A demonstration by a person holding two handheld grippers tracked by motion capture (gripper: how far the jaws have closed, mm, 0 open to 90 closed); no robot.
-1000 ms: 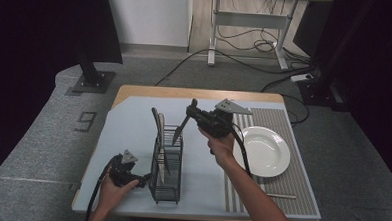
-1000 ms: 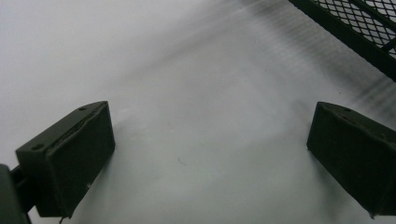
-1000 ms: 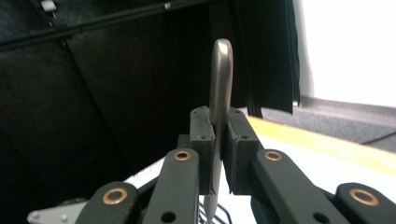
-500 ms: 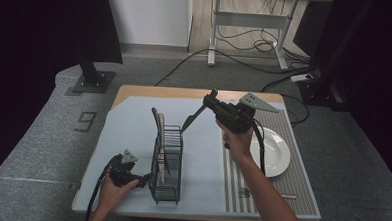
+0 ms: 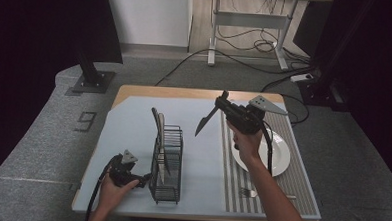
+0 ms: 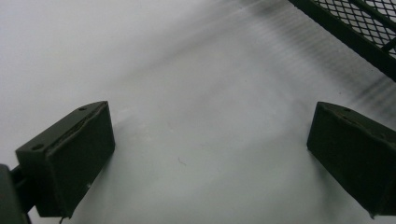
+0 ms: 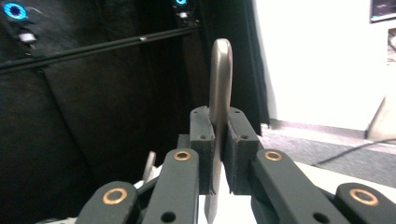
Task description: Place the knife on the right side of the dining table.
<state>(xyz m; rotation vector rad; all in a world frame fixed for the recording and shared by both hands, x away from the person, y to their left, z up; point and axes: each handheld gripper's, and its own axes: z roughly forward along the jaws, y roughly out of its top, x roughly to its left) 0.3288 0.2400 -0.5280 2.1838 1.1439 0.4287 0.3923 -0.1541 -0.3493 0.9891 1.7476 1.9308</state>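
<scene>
The right hand-held gripper (image 5: 221, 102) is raised above the middle of the bench (image 5: 134, 92), and its two jaws are clamped tight on one knife (image 5: 204, 121). In the right gripper view the knife (image 7: 218, 98) is pinched edge-on between the two pads, its rounded silver handle end rising above them and the blade passing down below. From the high view the blade hangs dark and pointed, slanting down and to the left from the jaws, clear of everything beneath it. The left hand-held gripper (image 5: 142, 178) rests low at the near left of the bench, just beside one black wire rack (image 5: 166, 164); in the left gripper view its two jaws stand wide apart over the bare pale mat (image 6: 196, 116) with nothing between them, and a corner of the rack's mesh (image 6: 359, 28) shows at the upper right. The rack stands upright on the mat, well apart from the held knife, and holds what look like two or three utensils standing on end; the exact count is hard to tell. To the right, one white plate (image 5: 277, 159) lies on a striped mat (image 5: 240, 192), partly behind the right hand (image 5: 246, 140), and one fork (image 5: 250, 193) lies on the stripes nearer the bench edge.
</scene>
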